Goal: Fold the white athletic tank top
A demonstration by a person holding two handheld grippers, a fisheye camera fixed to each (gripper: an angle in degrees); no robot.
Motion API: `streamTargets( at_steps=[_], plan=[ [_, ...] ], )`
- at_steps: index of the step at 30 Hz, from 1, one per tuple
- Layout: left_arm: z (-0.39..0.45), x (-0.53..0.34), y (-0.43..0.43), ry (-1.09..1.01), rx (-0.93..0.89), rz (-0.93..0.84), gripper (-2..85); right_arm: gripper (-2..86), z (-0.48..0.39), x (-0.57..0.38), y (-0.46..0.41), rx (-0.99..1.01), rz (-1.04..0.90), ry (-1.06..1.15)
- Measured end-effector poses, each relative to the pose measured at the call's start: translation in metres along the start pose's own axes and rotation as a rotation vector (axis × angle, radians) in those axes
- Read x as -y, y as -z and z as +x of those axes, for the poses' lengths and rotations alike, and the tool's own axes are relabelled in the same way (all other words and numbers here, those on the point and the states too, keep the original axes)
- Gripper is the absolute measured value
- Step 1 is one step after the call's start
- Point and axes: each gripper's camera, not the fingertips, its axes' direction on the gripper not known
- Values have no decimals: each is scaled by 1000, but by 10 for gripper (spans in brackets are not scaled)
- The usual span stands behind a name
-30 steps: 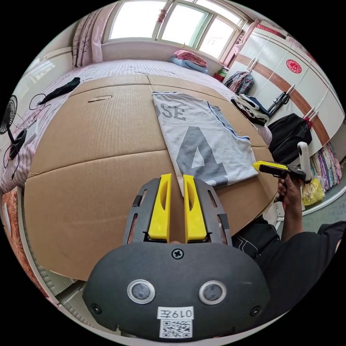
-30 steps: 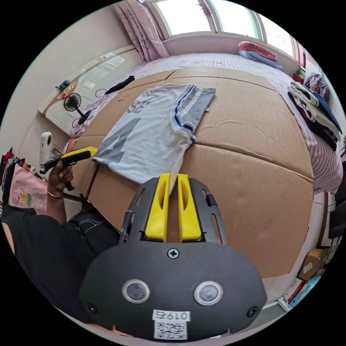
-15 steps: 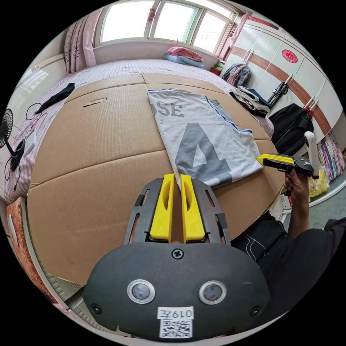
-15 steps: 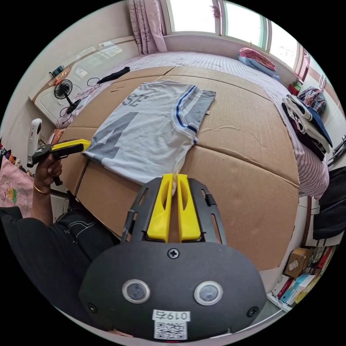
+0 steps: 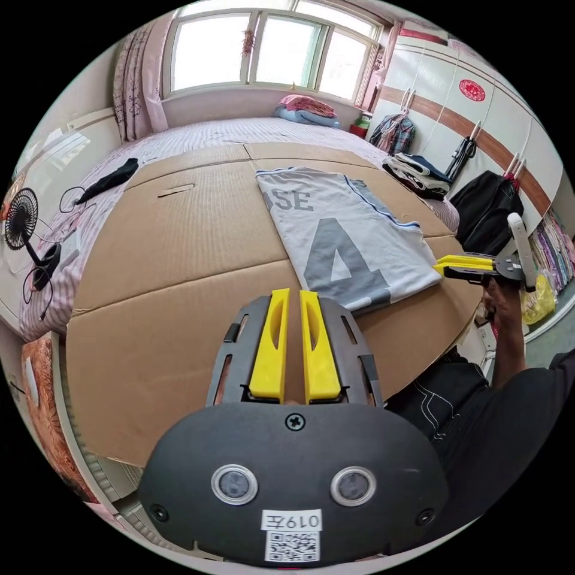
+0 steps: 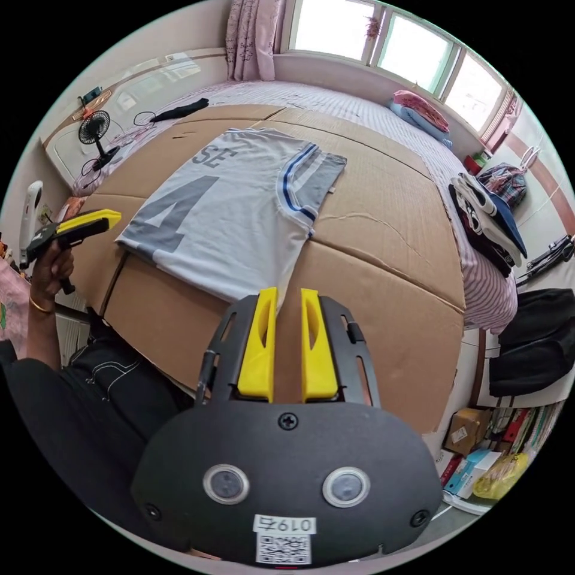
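The white tank top (image 5: 347, 239) with a grey number 4 and blue trim lies flat, folded lengthwise, on the cardboard sheet (image 5: 179, 251) over the bed. My left gripper (image 5: 294, 293) has its jaws close together at the near hem corner, where the cloth's edge runs in between the tips. In the right gripper view the tank top (image 6: 233, 203) ends just left of my right gripper (image 6: 288, 292), whose jaws stand apart with only cardboard (image 6: 383, 251) between them. The left gripper (image 6: 117, 215) shows at the far hem corner, and the right gripper (image 5: 440, 266) at the other.
A stack of folded clothes (image 5: 419, 171) sits at the bed's right edge, a black bag (image 5: 485, 209) beyond it. A small fan (image 5: 21, 218) and cables lie left, and a black garment (image 5: 108, 179) lies behind the cardboard. The person's dark-clothed body (image 5: 479, 419) is close to the near edge.
The right gripper's jaws have opened and let go of the hem corner. The tank top has slid slightly toward the person and lies flatter. Both cameras have shifted.
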Motion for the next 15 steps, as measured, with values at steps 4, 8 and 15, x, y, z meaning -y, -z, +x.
streamTargets(
  at_steps=[4,8,15],
  plan=[
    [21,-19,18,-57,137,63,11,44,-44,-7,-15,-244,-54,15],
    [57,-31,13,-164,109,81,12,-2,-93,-21,-34,-630,20,35],
    [87,-41,-15,-214,36,73,17,2,-121,-28,-63,-328,-4,87]
  ],
)
